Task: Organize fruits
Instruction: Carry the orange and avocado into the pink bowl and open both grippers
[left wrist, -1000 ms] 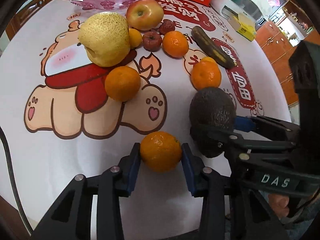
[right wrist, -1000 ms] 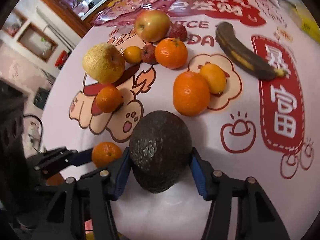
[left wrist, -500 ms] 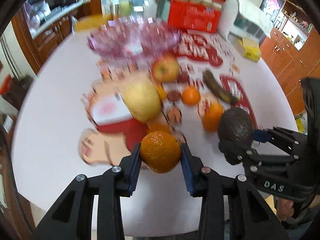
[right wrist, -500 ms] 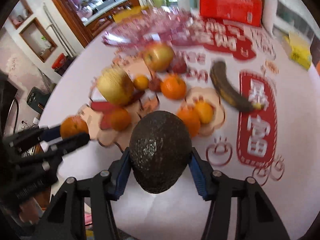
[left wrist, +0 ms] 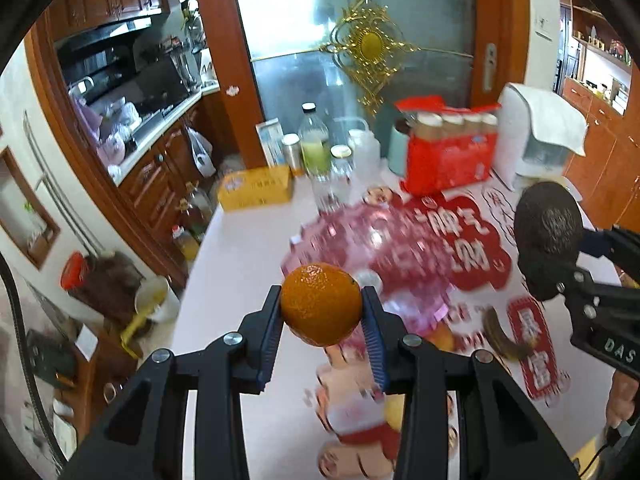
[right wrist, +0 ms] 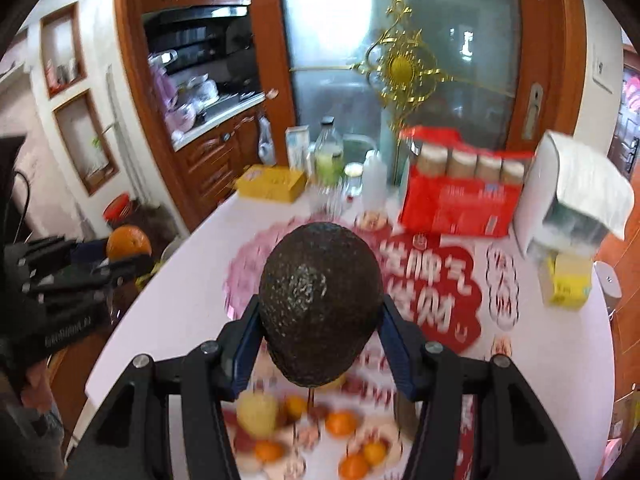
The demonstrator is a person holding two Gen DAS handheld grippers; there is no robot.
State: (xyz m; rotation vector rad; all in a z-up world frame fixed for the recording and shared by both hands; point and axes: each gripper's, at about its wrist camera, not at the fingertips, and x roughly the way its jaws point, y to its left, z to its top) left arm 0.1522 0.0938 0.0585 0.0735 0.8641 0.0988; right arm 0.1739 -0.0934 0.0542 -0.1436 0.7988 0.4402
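My left gripper (left wrist: 322, 334) is shut on an orange mandarin (left wrist: 321, 304), held high above the table. My right gripper (right wrist: 320, 330) is shut on a dark, bumpy avocado (right wrist: 320, 304), also lifted; the avocado (left wrist: 548, 236) and the right gripper show at the right of the left wrist view. The pink glass fruit plate (left wrist: 384, 252) lies ahead of both grippers and below them, blurred. Below and behind the avocado the remaining fruit stays on the table: a yellow pear (right wrist: 256, 414), several oranges (right wrist: 340, 422) and a dark banana (left wrist: 500, 336).
A red carton of bottles (right wrist: 460, 196), a white appliance with a towel (right wrist: 572, 200), a yellow box (left wrist: 256, 188), a second yellow box (right wrist: 566, 280) and several bottles and jars (left wrist: 316, 152) crowd the table's far side. The table's left edge drops off beside wooden kitchen cabinets (left wrist: 160, 184).
Both grippers have risen off the table with their fruit and tilted up. The view has swung from the fruit pile to the pink plate and the table's far side.
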